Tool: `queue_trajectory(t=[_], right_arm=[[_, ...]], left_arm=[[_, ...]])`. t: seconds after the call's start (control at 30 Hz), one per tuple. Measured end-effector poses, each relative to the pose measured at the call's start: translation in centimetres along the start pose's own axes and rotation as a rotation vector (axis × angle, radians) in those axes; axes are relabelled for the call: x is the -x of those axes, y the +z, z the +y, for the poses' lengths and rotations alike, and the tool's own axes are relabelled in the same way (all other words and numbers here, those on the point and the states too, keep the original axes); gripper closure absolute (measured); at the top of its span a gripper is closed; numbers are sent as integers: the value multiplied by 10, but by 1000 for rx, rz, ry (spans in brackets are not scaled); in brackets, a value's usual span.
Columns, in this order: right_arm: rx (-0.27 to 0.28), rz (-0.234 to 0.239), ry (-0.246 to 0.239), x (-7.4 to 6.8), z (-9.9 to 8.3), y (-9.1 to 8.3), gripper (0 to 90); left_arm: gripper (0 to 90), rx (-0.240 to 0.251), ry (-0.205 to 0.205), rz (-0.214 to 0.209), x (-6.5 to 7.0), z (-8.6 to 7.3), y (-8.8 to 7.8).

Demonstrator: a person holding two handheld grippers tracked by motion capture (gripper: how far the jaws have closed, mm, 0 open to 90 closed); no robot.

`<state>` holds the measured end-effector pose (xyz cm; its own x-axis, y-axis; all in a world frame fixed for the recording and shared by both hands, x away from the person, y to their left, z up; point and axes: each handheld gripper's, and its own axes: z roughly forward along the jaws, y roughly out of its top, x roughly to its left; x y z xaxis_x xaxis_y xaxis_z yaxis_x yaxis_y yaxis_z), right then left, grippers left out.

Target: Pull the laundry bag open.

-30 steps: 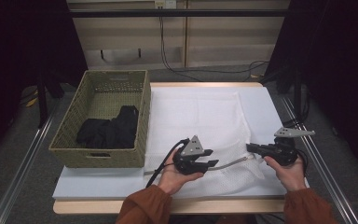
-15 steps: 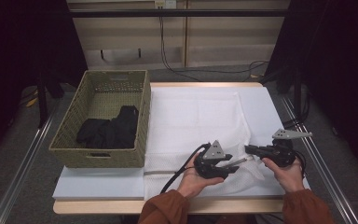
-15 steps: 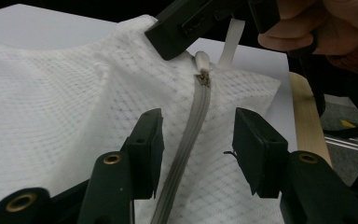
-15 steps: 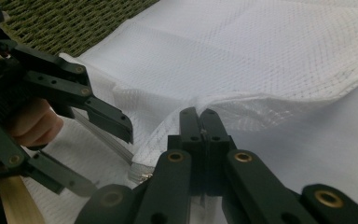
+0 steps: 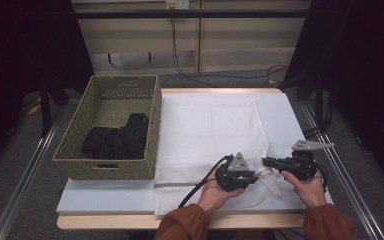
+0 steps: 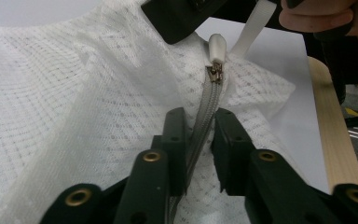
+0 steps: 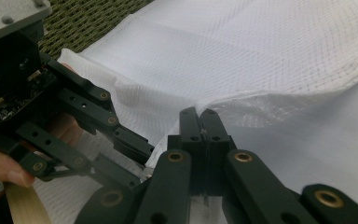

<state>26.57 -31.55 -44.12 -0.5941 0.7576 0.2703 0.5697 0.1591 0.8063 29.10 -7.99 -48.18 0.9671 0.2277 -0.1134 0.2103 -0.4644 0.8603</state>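
In the high view the white mesh laundry bag lies near-right on the table, soft and limp; in the left gripper view the left gripper, jaws just closing, pinches the zipper tape below the slider; in the right gripper view the right gripper is clamped on the pull strap.

Dim room, soft overhead light, close-ups blurry nr edges

basket sat left of mesh bag on table | dark clothes lay in basket | both grippers worked at bag's near edge
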Motion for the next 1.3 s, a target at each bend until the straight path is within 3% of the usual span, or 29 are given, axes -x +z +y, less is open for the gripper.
queue_trajectory(t=[0.1, 0.17, 0.27, 0.37, 0.4, 0.57, 0.77, 0.83, 1.07, 1.3], right_arm=[[1, 4, 7, 1, -1, 0, 882], [-3, 19, 17, 2, -3, -1, 792], [-6, 18, 19, 1, -7, -6, 660], [-2, 22, 16, 0, -11, -10, 605], [-1, 17, 25, 0, -15, -15, 549], [-11, 38, 46, 2, -25, -21, 497], [-44, 78, 38, 1, -29, -16, 492], [-66, 85, 20, 0, -30, -11, 532], [-46, 86, -14, -4, -29, -13, 743], [-24, 94, -24, -6, -25, -16, 740]], left_arm=[[861, 2, -21, -5, -2, -1, -2], [867, 26, -37, -11, -2, -2, -1], [869, 17, -40, -10, -3, -2, -3], [869, 21, -45, -12, -4, -2, -3], [869, 37, -51, -17, -4, -3, -2], [868, 50, -65, -17, -7, -3, -4], [865, 68, -80, -18, -7, -4, -5], [865, 78, -89, -23, -7, -4, -6], [858, 73, -94, -18, -7, -5, -5], [854, 62, -85, -25, -5, -4, -4]])
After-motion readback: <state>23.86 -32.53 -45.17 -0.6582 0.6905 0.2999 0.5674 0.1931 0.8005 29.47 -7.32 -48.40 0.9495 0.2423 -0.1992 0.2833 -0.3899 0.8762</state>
